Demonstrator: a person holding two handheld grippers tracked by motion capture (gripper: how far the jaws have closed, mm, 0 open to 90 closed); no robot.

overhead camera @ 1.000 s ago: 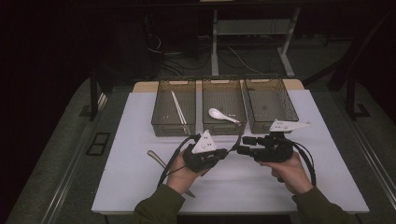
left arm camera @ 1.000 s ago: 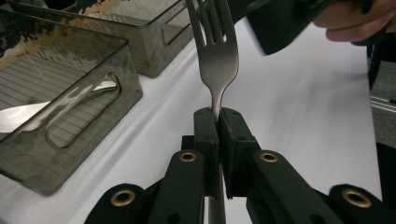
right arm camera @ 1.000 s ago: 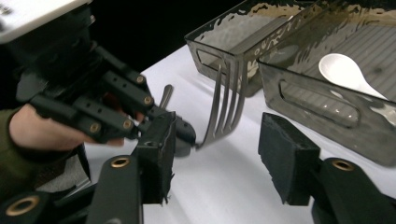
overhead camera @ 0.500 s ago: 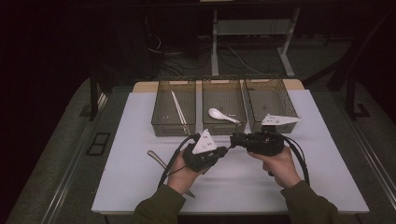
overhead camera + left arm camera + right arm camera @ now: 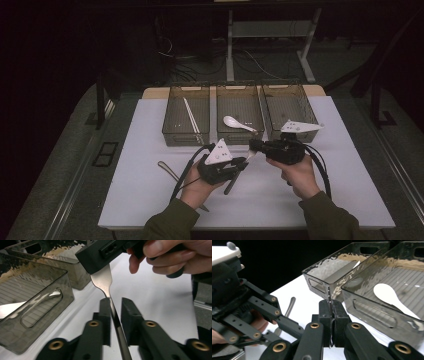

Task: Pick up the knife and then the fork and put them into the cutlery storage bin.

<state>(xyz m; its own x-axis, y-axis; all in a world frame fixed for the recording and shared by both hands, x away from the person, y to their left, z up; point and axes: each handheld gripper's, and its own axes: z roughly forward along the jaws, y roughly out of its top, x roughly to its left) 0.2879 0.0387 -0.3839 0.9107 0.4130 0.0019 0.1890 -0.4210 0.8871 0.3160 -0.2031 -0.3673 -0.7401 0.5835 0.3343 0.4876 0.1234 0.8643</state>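
While right gripper (image 5: 253, 146) jaws clamp one fork (image 5: 103, 281) | left gripper (image 5: 240, 166) jaws apart | three bins (image 5: 186, 119)

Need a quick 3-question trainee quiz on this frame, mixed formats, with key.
1. What lies in the middle bin? A) a white spoon B) a cup C) a sponge
2. True or false: the right tongs are shut on the metal utensil.
3. Which of the three bins holds the chopsticks?
Key: 1 A; 2 true; 3 the left bin.
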